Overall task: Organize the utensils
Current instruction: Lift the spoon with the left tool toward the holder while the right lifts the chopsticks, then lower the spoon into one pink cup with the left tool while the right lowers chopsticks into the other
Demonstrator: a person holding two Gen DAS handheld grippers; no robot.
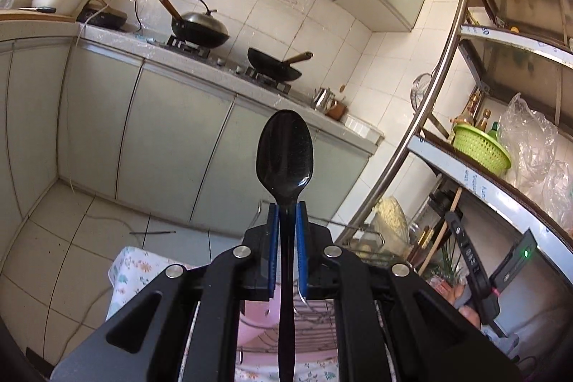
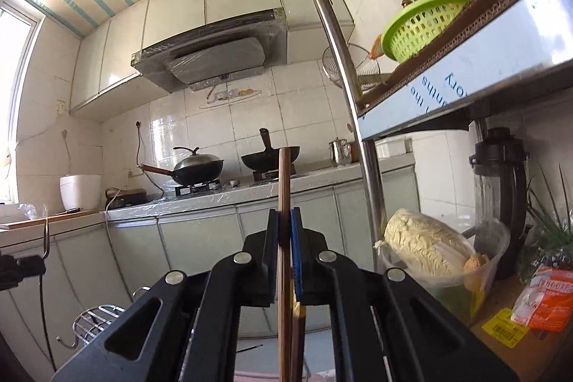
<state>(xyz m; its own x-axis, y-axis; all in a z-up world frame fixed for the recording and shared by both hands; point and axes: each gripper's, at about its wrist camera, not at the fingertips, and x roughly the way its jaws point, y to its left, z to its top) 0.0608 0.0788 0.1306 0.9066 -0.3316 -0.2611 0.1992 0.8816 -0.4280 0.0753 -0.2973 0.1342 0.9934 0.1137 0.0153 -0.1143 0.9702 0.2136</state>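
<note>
**A:** A black plastic spoon (image 1: 285, 149) is standing bowl-up ahead of the left gripper (image 1: 286, 213), its neck pinched between the blue pads (image 1: 273, 221) and its handle running back down between the black arms. What is the right one carrying?

**B:** The right gripper (image 2: 285, 221) is clamping wooden chopsticks (image 2: 284, 181), which are rising straight past its fingertips and trailing back below them. At least one stick is clear; a second seems to be lying behind it lower down.

**A:** So both grippers are gripping tight, each on a utensil, and both are being held up in the air.

**B:** Yes. Below and behind the left gripper, a wire rack (image 1: 315, 324) is showing over a pink basin (image 1: 258, 317) on a floral cloth (image 1: 125, 274). That is probably where the utensils are going, though the compartment is hidden.

**A:** Advice for the placing?

**B:** Lowering handle-first, keeping each utensil upright, and letting go only once the end is resting inside. The spoon is being held high on its neck, so it may be swinging if tilted.

**A:** Beyond the fingertips?

**B:** The stove counter (image 2: 250, 192), two woks, and a steel shelf (image 2: 465, 88) to the right.
</note>
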